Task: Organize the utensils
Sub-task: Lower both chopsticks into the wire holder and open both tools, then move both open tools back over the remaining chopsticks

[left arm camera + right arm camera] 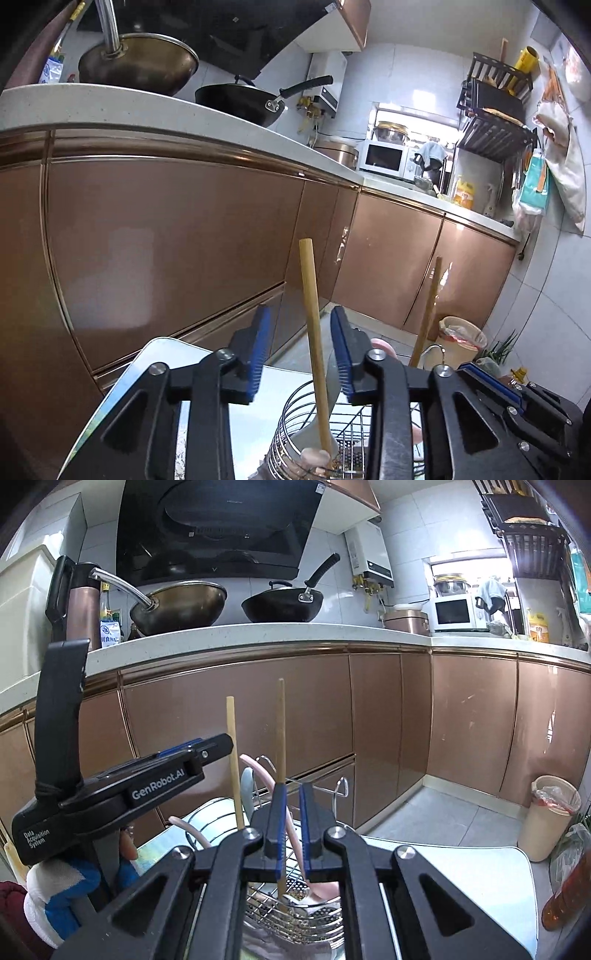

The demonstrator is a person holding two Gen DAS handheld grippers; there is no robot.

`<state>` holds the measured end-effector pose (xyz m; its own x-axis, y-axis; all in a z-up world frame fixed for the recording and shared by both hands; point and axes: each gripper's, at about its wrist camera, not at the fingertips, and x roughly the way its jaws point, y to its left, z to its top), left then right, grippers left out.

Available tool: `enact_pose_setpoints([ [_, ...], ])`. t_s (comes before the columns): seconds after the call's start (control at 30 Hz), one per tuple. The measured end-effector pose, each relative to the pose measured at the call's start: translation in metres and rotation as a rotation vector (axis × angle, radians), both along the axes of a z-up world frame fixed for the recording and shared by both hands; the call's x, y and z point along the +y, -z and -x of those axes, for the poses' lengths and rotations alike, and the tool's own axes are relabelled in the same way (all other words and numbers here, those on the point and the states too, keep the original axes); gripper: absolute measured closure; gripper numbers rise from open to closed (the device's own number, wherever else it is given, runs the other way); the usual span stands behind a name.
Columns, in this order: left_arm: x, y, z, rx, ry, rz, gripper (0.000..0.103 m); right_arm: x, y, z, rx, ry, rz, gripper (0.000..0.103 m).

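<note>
Here, left wrist view: my left gripper (300, 350) parted, pads not pressing; light wooden stick (314, 332) stands between them, upright, lower end in wire utensil basket (295, 435) at 6 o'clock. Second wooden stick (428, 306) at 3 o'clock from gripper.

Right wrist view: my right gripper (291, 823) almost closed, narrow gap; darker stick (282, 734) rises at 12 o'clock beside left pad, if pinched I cannot tell. Pink utensil (258, 766) in basket (295, 912). Left gripper body at 9 o'clock, touching light stick (233, 760).

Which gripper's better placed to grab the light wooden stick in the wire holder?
Left: the left gripper is open with the light wooden stick between its pads. The right gripper is shut, beside that stick.
</note>
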<state>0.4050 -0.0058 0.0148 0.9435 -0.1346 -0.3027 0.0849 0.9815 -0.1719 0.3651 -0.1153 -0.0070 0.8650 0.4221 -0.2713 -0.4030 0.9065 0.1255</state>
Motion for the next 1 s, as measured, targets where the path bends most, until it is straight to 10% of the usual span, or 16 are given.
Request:
enact_pose_setpoints([
  [1.0, 0.052, -0.029, 0.2, 0.16, -0.078, -0.155, 0.041, -0.002, -0.023, 0.161, 0.173, -0.033, 0.026, 0.067],
])
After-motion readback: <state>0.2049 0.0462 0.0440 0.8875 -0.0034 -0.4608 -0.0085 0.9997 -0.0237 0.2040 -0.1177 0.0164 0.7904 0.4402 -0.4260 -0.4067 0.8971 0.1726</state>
